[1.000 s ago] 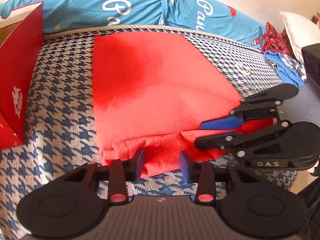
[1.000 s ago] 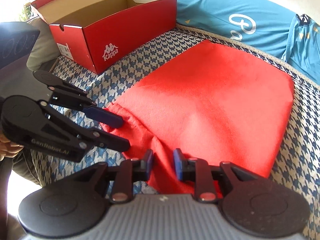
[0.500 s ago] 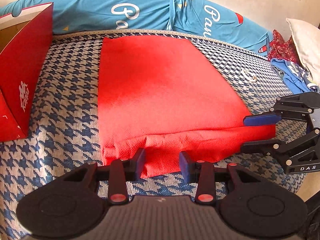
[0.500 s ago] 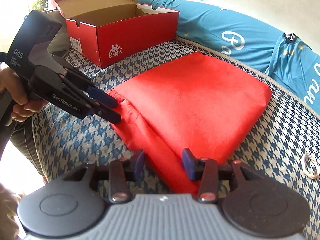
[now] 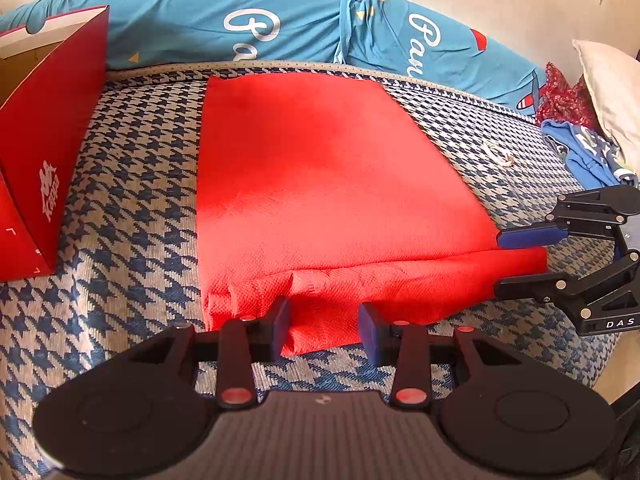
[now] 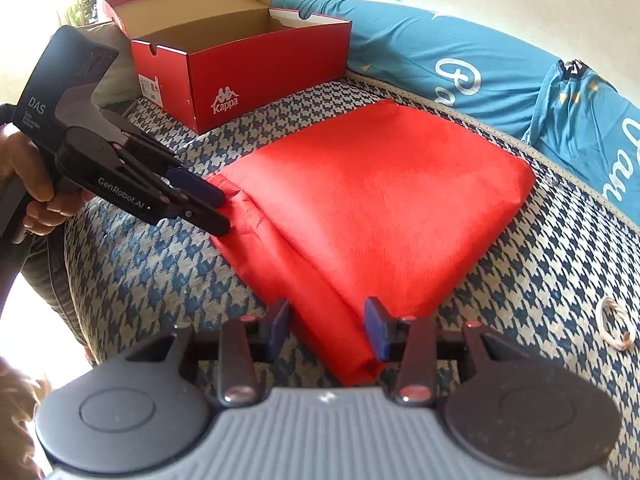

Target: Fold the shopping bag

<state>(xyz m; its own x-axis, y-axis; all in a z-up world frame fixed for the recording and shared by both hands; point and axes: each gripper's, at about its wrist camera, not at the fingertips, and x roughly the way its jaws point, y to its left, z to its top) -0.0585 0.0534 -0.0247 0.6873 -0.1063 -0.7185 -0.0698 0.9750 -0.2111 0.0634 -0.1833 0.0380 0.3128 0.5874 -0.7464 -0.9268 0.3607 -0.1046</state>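
Note:
The red shopping bag [image 5: 320, 184] lies flat on the houndstooth bed cover [image 5: 132, 184], folded into a rectangle with a doubled flap along its near edge. My left gripper [image 5: 324, 324] is open, and the flap's near left part lies between its fingers without being pinched. In the right wrist view the bag [image 6: 380, 200] runs away to the upper right, and the left gripper [image 6: 214, 210] touches its left corner. My right gripper [image 6: 326, 320] is open astride the near right corner. Seen from the left, the right gripper [image 5: 516, 264] brackets that same corner.
An open red Kappa shoebox [image 6: 240, 60] stands on the bed left of the bag. A long blue bolster [image 5: 240, 24] lines the wall behind. A pale loop of band [image 6: 612, 328] lies right of the bag. Clothes [image 5: 580, 156] and a white pillow [image 5: 612, 92] are far right. A hand [image 6: 36, 184] holds the left gripper.
My right gripper has widened its jaws and slid right along the bag's near edge to the right corner. The left gripper has stayed open at the left part.

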